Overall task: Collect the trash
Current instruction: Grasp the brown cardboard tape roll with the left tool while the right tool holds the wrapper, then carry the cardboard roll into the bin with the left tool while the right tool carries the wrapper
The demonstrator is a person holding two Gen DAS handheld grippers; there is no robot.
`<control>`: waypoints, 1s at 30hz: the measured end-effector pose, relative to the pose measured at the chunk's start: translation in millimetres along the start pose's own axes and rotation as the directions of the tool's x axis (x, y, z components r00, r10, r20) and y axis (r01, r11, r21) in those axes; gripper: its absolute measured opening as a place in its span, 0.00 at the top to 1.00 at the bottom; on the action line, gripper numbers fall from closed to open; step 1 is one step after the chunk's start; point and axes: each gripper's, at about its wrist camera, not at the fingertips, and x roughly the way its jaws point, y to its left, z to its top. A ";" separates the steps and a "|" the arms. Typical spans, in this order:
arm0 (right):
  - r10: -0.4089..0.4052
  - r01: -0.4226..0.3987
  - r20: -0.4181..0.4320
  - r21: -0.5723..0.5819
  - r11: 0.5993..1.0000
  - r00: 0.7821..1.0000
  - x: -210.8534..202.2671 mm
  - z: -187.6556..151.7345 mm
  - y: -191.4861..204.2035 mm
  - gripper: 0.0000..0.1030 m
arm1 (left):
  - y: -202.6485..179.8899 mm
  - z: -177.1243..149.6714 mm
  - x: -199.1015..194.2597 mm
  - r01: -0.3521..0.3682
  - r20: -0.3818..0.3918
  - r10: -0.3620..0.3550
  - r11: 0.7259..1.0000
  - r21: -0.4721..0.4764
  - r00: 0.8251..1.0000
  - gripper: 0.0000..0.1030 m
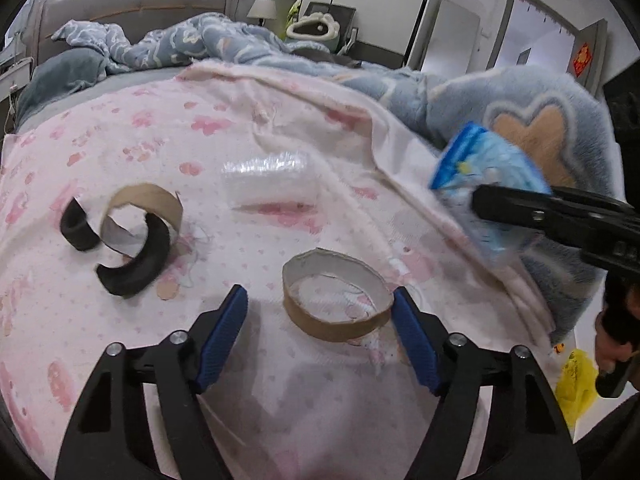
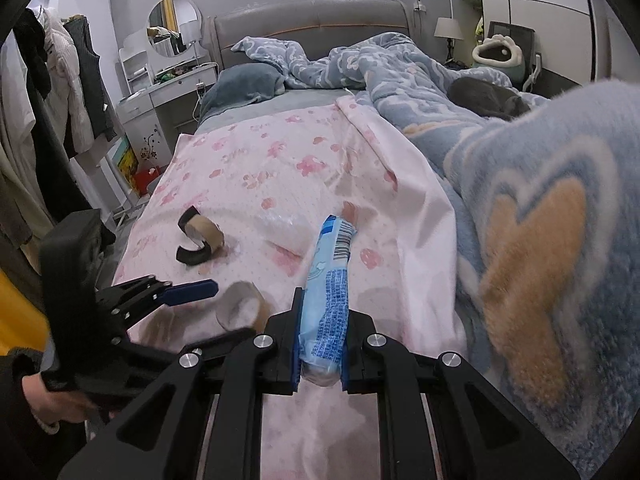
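The left tool (image 1: 320, 304) stands wide, its blue pads either side of a low cardboard ring (image 1: 334, 298) that lies on the pink flowered sheet (image 1: 120, 128) of the bed; the right pad is just beside the ring's wall, the left pad apart from it. The right tool (image 2: 320, 344) is clamped on a blue snack wrapper (image 2: 330, 280), held clear above the sheet. Beyond the ring, to the left, a torn cardboard ring (image 1: 140, 204) curls together with two black curved pieces (image 1: 132, 264). Behind these lies a crumpled clear plastic wrap (image 1: 270, 178). A fluffy blue blanket (image 2: 540, 220) is heaped along the right edge of the sheet. Farther off are a grey headboard (image 2: 308, 20), a round mirror (image 2: 174, 26) over a white dresser, and hanging clothes (image 2: 60, 80) at the left.
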 end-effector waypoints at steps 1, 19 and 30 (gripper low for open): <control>0.001 -0.001 -0.002 0.004 1.000 1.000 -0.5 -1.4 -2.8 0.86 | -0.5 -0.1 1.5 -0.003 -0.001 0.003 1.000 0.002 1.000 0.28; 0.014 -0.014 -0.008 -0.002 1.000 1.000 -3.7 -4.8 -4.2 0.86 | 2.0 1.5 -10.2 -0.007 0.045 0.008 1.000 -0.027 0.999 0.45; 0.061 -0.062 -0.015 -0.021 0.998 0.998 8.5 15.8 35.0 0.86 | 30.9 -2.0 -55.0 -0.080 0.068 0.083 0.996 -0.045 0.994 0.45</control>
